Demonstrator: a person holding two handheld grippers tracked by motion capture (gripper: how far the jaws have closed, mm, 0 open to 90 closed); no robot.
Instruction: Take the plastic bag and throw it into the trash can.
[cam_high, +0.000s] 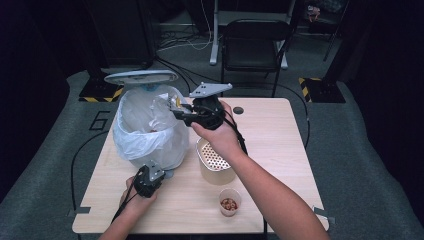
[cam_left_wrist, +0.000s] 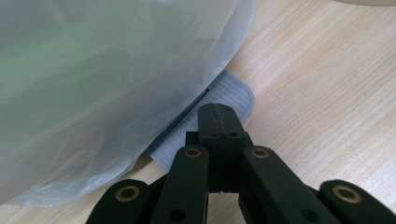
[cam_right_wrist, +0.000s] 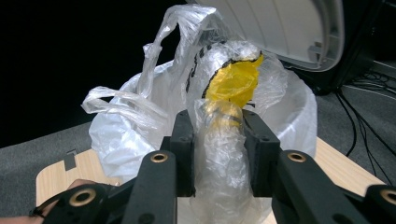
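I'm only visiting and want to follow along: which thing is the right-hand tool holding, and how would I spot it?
Find the pedal bin lined with a white bag on the table's left. Above its open mouth the right gripper clamps a crumpled clear plastic bundle. Its yellow patch with black edging sets it apart from the plain liner.

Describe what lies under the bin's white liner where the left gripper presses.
A grey ribbed pedal sticks out from under the liner, with the shut left gripper on it. The pedal's far end and the bin's base are covered by the plastic.
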